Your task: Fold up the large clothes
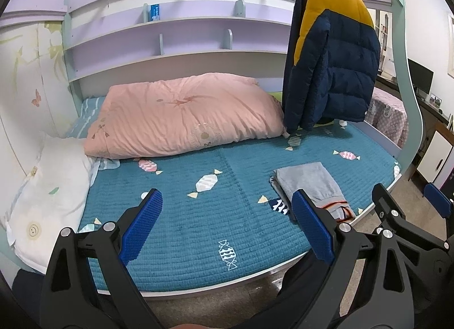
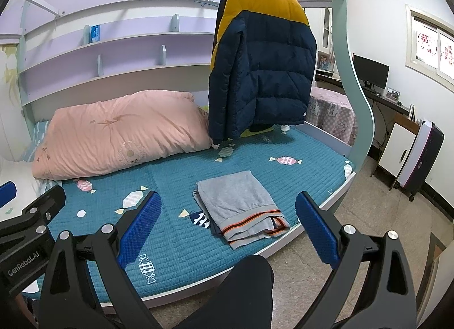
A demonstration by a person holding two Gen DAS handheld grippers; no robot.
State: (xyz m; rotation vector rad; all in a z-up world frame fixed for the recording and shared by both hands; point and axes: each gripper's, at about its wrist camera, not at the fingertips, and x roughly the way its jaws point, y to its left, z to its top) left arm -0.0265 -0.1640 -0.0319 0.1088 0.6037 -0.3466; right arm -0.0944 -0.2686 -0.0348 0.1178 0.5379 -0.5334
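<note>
Apparently between garments: grey folded clothes (image 2: 241, 209) lying at bed (image 2: 181, 261) edge, puffer jacket (image 2: 264, 73) hanging beyond. Left gripper (image 1: 227, 229), right gripper (image 2: 228, 229) both spread, empty. Next: reaching up, unhooking jacket.

"GenRobot.AI" stands in white letters on the black body of the left gripper (image 2: 21, 265), at eight o'clock in the right wrist view. A red paper cutting on the window (image 2: 425, 41), at two o'clock, bears the character "福".
</note>
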